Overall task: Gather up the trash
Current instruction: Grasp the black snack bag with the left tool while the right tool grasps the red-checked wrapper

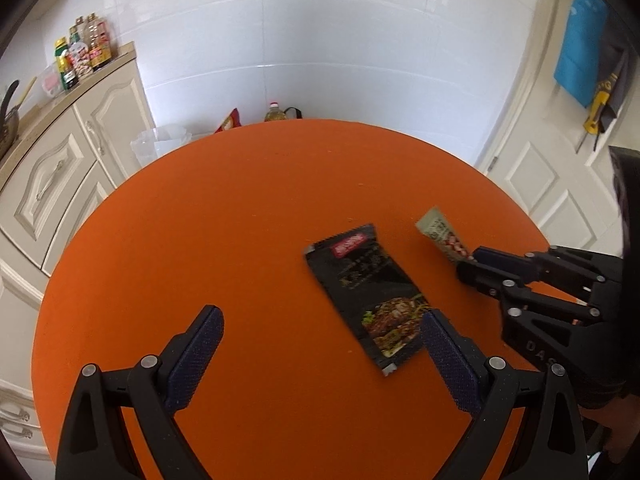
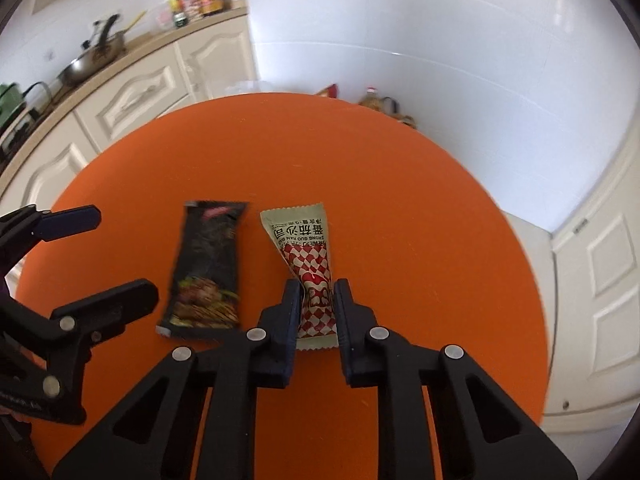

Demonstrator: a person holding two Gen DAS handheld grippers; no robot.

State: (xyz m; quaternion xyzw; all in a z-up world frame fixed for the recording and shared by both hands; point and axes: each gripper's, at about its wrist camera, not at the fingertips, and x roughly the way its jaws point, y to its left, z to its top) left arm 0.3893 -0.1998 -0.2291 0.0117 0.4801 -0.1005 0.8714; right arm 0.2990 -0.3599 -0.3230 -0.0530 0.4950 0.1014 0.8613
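Two wrappers lie on a round orange table (image 1: 240,208) (image 2: 400,208). A black food sachet (image 1: 370,294) (image 2: 208,264) rests flat near the middle. Beside it is a cream sachet with a red-and-white chequered print (image 2: 308,264) (image 1: 442,238). My right gripper (image 2: 317,290) (image 1: 470,264) is shut on the chequered sachet, pinching its lower half so the pack creases. My left gripper (image 1: 322,320) (image 2: 120,252) hangs open over the table, its right finger by the black sachet's near corner, nothing between its pads.
Cream kitchen cabinets (image 1: 60,168) with bottles (image 1: 82,54) and a pan (image 2: 94,56) on the counter stand at left. A white tiled wall (image 1: 320,60) is behind, a white door (image 1: 552,184) at right. An oil bottle (image 1: 275,112) and bags sit beyond the table's far edge.
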